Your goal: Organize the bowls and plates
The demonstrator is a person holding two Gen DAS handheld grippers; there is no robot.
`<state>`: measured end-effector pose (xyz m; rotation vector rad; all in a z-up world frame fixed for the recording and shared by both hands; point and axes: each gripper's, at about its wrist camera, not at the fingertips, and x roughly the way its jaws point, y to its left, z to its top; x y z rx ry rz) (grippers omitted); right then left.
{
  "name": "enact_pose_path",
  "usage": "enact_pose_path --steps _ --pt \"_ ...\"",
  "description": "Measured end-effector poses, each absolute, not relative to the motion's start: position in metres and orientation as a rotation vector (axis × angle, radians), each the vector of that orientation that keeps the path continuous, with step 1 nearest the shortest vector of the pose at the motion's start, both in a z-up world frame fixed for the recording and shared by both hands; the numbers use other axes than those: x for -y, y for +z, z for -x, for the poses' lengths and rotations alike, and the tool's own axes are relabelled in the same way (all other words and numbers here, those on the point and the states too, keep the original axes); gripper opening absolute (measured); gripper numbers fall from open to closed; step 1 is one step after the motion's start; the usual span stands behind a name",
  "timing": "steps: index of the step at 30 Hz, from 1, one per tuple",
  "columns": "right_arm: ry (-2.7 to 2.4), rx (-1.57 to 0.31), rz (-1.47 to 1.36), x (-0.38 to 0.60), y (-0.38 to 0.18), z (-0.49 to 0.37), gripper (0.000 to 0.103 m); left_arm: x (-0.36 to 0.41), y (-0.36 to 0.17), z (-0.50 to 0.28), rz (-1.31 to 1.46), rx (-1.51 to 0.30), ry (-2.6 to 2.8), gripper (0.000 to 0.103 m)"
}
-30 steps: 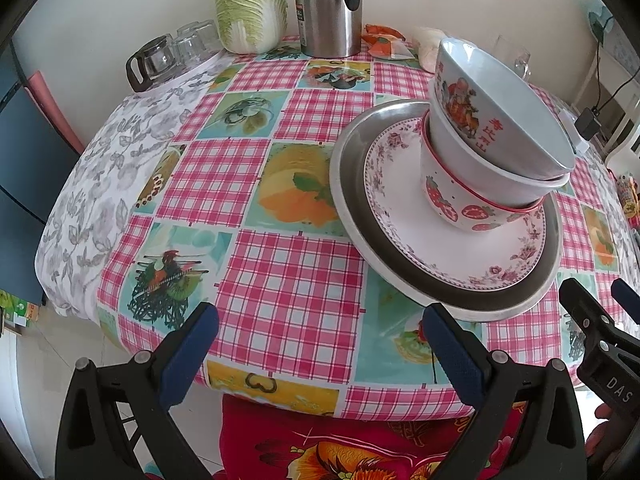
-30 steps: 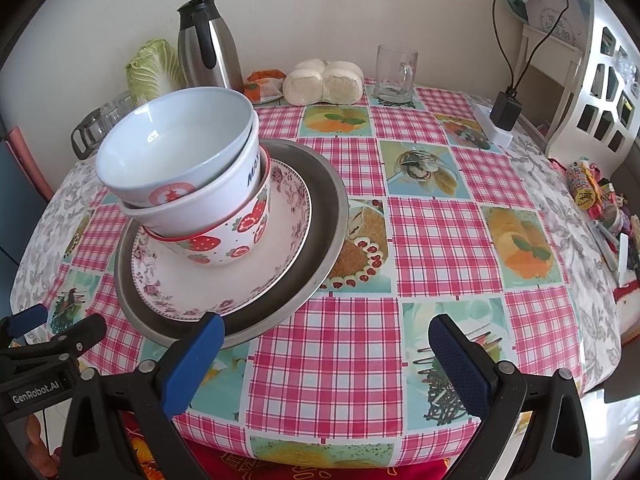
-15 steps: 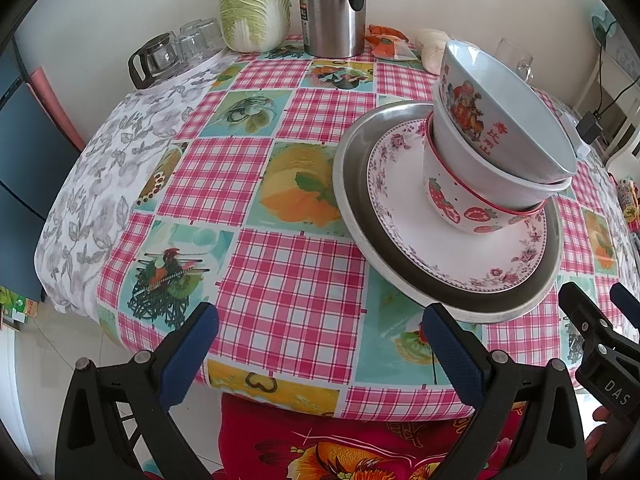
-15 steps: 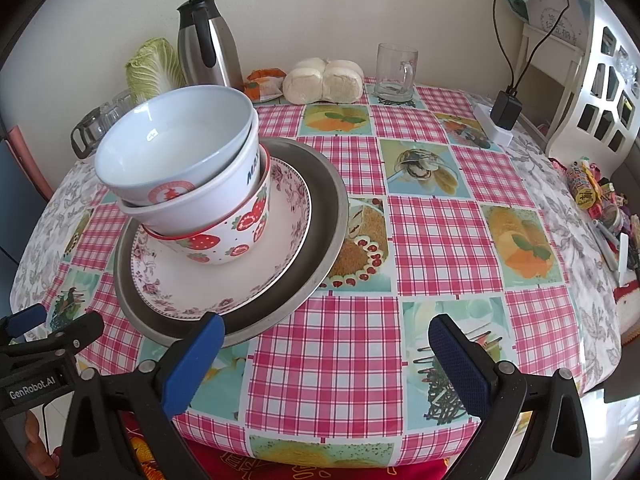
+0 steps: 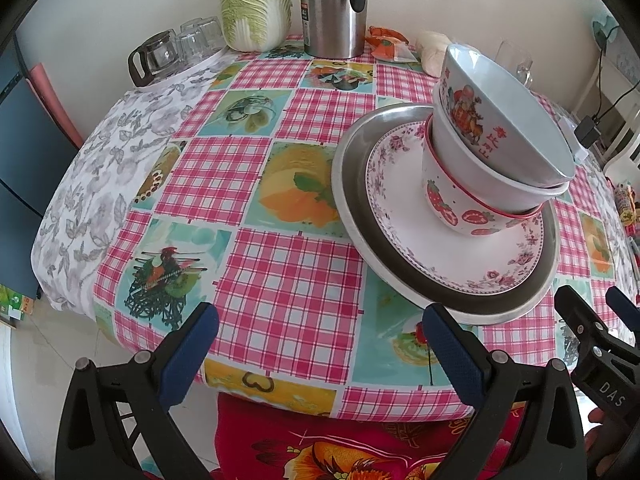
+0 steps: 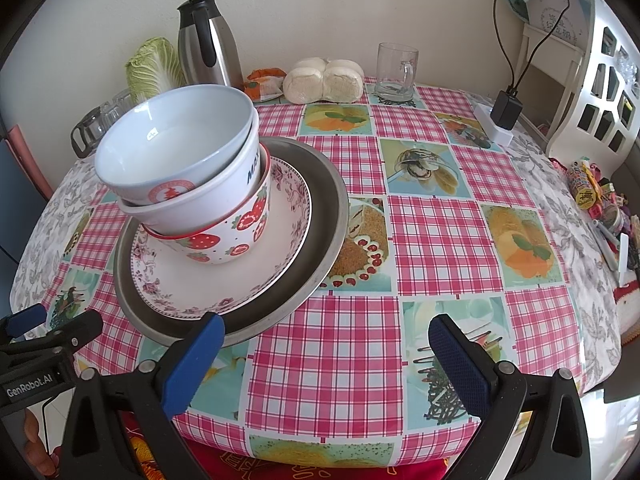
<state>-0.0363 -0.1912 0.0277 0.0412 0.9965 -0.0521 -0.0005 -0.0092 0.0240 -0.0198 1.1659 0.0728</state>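
the metal tray (image 6: 324, 216) is sitting on the checked tablecloth (image 6: 432, 240), carrying the floral plate (image 6: 288, 216) and three nested bowls (image 6: 192, 184). the left gripper (image 5: 316, 340) and right gripper (image 6: 324, 340) are hovering at the tray's near rim, jaws spread apart, gripping nothing. the thermos (image 6: 206, 44) is standing behind the tray.
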Motion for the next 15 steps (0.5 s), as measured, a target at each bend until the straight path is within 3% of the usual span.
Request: enact_pose_path --steps 15 --pt "-0.051 -0.997 -0.041 0.1912 0.0278 0.0363 0.103 0.0089 0.0287 0.0025 0.038 -1.141 0.07 0.102"
